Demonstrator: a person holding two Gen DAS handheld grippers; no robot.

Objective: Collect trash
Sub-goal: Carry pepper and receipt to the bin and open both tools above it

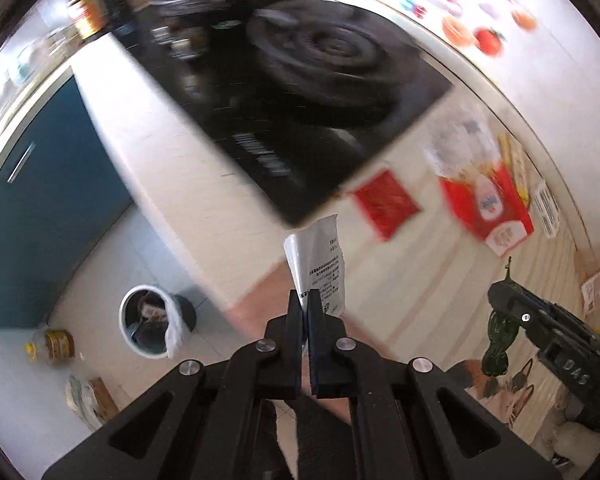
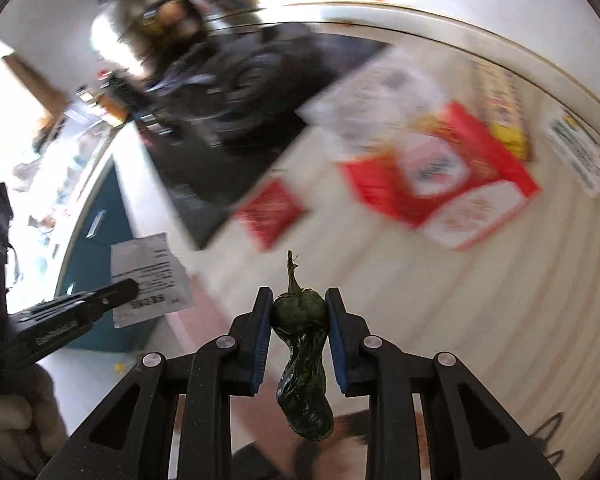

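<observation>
Left wrist view: the left gripper has its 2 black fingers pinched together on the lower edge of a white printed paper receipt, which stands up above the fingertips, clear of the pale striped countertop. The step in hand appears to be carrying the collected waste to the round white-lined trash bin, which stands on the grey tiled floor below the counter edge, well apart from the gripper. To do this well, the grip should stay firm until the receipt hangs directly over the bin mouth, since thin paper is likely to drift. A black induction cooktop lies beyond, and a red square packet and a red and white snack box lie on the countertop, probably later pickups. A yellow-labelled jar stands near the bin and should be avoided. Right wrist view: the right gripper is narrowed, its blue-padded fingers pressing the top of a shrivelled dark green pepper with stem, which hangs down between them. The bin is not visible here. The blue cabinet front and the counter edge lie between this gripper and the floor, so the pepper needs carrying outward past the edge before release.
</observation>
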